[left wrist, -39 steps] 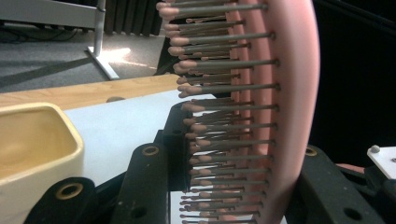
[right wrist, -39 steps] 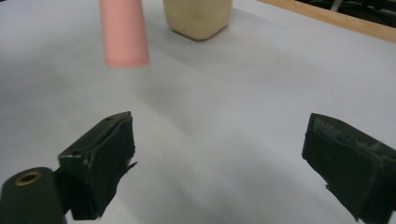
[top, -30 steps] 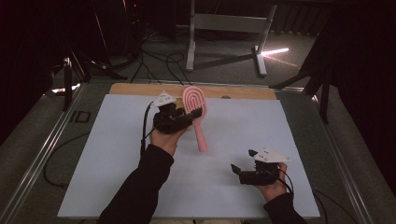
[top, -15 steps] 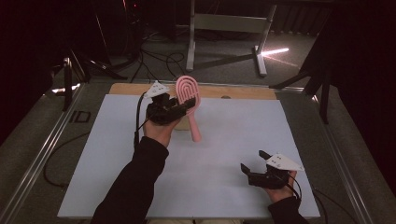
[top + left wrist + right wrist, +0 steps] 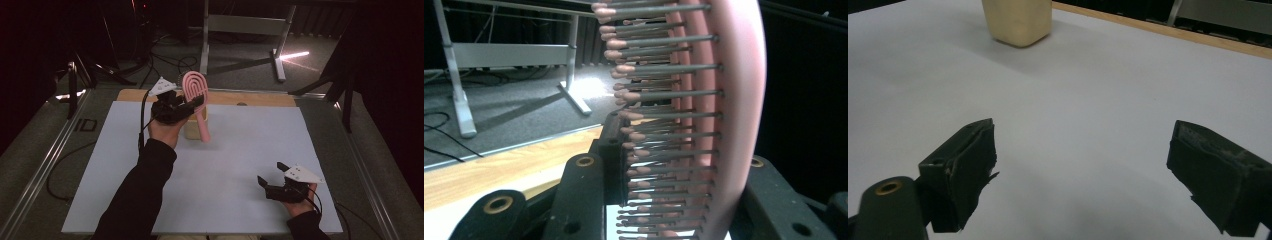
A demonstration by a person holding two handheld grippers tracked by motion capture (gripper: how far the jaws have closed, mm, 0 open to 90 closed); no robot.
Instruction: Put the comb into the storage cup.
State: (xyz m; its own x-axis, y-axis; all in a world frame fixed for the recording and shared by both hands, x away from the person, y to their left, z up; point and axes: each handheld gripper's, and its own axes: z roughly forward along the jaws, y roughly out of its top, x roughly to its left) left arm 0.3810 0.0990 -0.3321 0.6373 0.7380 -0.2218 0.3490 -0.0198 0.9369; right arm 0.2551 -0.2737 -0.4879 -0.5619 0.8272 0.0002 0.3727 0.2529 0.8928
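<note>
The right tongs (image 5: pixel 274 181) rest low at the near right of the table (image 5: pixel 240 165), jaws spread with nothing between them. Since a second ago they have slid a little toward the near right edge and turned, so they play no part in the carrying for now.

Well ahead of them and to their left, the left tongs (image 5: pixel 192 104) are pinching the pink hairbrush (image 5: pixel 196 102). Their jaws are clamped across its head, the bristles (image 5: pixel 659 125) running between them in the left gripper view. Over the last second this hand has lifted the brush and carried it away from the person. The head stands upright above the tongs and the handle hangs down and forward from them.

Right under the left tongs sits a pale square holder (image 5: pixel 1017 20), and the handle tip hangs just beside or in front of it. Judging by that, the brush is being brought over to stand in the holder, and lowering it in remains to be done.
</note>
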